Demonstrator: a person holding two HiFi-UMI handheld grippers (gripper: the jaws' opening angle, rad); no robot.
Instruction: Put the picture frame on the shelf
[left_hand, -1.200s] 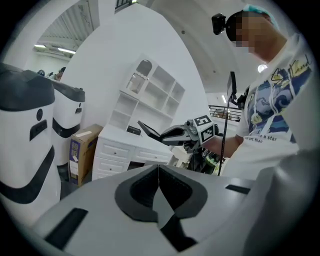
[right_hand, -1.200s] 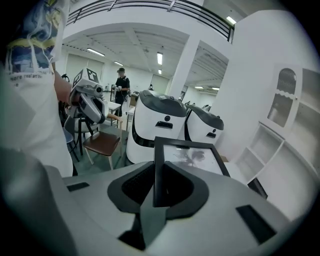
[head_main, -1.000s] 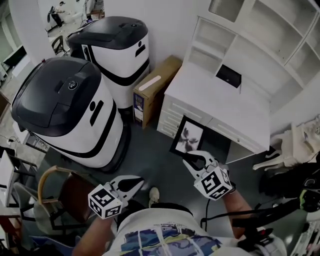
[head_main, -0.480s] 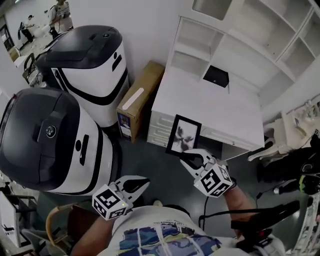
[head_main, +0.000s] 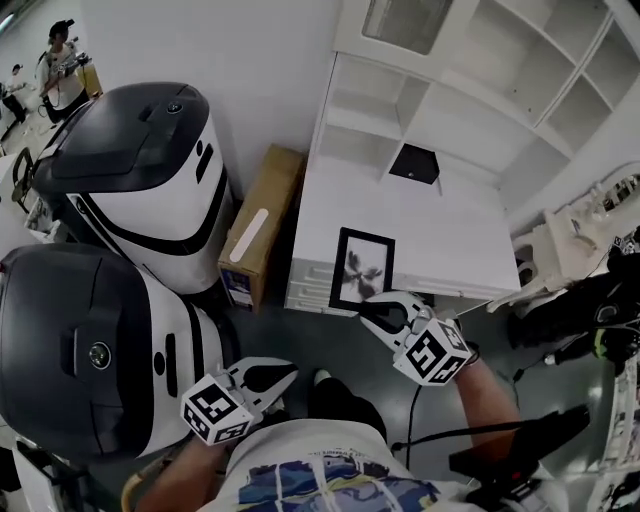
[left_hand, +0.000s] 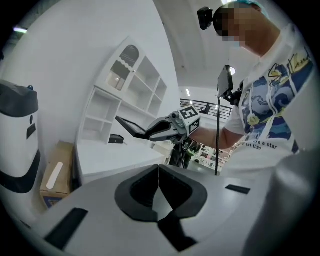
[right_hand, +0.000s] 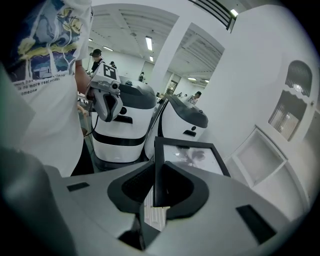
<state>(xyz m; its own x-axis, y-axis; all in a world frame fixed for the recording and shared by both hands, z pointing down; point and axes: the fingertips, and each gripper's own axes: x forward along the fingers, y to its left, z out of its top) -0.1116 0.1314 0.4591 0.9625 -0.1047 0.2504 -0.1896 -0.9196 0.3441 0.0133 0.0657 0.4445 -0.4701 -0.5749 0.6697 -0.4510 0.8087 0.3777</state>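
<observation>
Your right gripper (head_main: 378, 312) has its jaws clamped on the lower edge of the picture frame (head_main: 360, 270), a black frame with a pale print of a dark plant shape. You hold it tilted in the air over the front edge of the white counter (head_main: 450, 235), clear of the surface and short of the white shelf (head_main: 372, 118) that rises at the counter's back. Your left gripper (head_main: 272, 375) hangs low beside your body with its jaws together and nothing between them. A small black item (head_main: 413, 163) lies at the shelf's foot. A cardboard box (head_main: 258, 230) and 2 white-and-black machines (head_main: 150, 170) stand left of the counter.
</observation>
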